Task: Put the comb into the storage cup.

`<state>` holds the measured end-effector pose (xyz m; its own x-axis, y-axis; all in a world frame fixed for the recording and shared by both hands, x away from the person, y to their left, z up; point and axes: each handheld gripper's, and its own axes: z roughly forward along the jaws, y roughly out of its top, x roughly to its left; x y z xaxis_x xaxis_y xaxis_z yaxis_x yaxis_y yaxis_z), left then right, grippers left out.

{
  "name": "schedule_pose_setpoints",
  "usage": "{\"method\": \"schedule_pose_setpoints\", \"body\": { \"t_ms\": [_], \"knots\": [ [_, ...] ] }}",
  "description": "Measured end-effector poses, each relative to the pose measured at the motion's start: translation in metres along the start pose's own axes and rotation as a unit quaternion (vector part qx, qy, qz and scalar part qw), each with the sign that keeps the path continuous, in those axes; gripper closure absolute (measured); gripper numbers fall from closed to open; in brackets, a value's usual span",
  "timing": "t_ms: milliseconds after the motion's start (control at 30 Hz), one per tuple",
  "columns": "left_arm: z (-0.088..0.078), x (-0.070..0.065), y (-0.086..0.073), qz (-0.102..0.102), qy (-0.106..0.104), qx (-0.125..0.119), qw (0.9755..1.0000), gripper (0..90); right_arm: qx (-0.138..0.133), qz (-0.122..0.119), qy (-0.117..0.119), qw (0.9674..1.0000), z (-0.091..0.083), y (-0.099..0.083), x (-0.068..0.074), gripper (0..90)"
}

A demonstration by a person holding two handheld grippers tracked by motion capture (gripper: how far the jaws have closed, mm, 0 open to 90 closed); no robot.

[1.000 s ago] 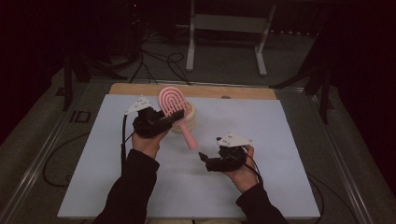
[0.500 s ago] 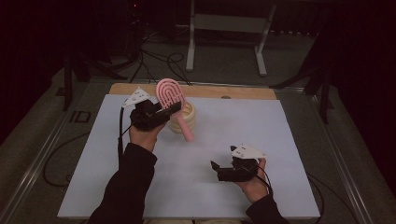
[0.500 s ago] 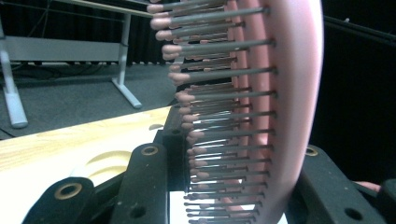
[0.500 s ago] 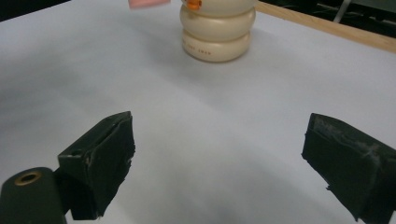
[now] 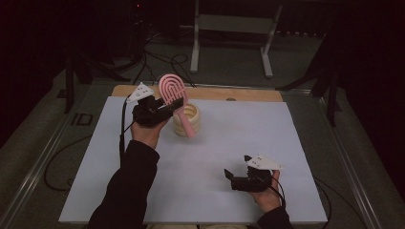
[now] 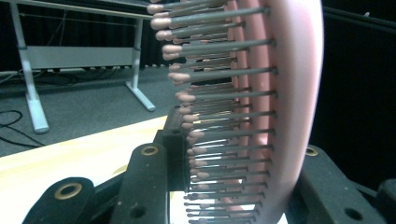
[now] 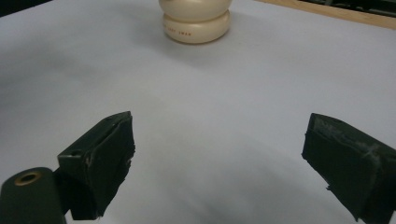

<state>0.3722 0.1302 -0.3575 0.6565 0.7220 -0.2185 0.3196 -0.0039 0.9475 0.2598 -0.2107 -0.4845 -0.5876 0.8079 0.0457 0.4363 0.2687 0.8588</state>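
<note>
Fingers of the right gripper [image 5: 230,177], spread and empty, sank nearer the person; left gripper [image 5: 168,108] stays clamped on the pink brush [image 5: 172,93].

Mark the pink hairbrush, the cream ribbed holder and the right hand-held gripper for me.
pink hairbrush [image 5: 171,88], high view, on its oval head.
cream ribbed holder [image 7: 196,21], right gripper view, on its lower ring.
right hand-held gripper [image 7: 217,165], right gripper view, midway between its open fingertips.
</note>
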Motion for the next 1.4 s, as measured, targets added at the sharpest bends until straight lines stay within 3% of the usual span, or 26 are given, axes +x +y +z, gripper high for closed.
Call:
{"method": "schedule_pose_setpoints", "body": {
  "t_ms": [633, 900, 1400],
  "knots": [
    [0.020, 0.009, 0.014, 0.029, 0.040, 0.013, 0.9987, 64.9, -0.009, 0.011, -0.001, 0.9999, -0.004, -0.002, -0.003, 9.1],
    [0.026, 0.011, 0.022, 0.032, 0.050, 0.010, 0.9982, 64.9, -0.011, 0.013, -0.001, 0.9999, -0.005, -0.002, -0.004, 9.1],
    [0.046, 0.019, 0.032, 0.036, 0.091, 0.007, 0.9952, 64.9, -0.012, 0.017, -0.004, 0.9998, -0.008, -0.001, -0.007, 9.2]
  ]
}}
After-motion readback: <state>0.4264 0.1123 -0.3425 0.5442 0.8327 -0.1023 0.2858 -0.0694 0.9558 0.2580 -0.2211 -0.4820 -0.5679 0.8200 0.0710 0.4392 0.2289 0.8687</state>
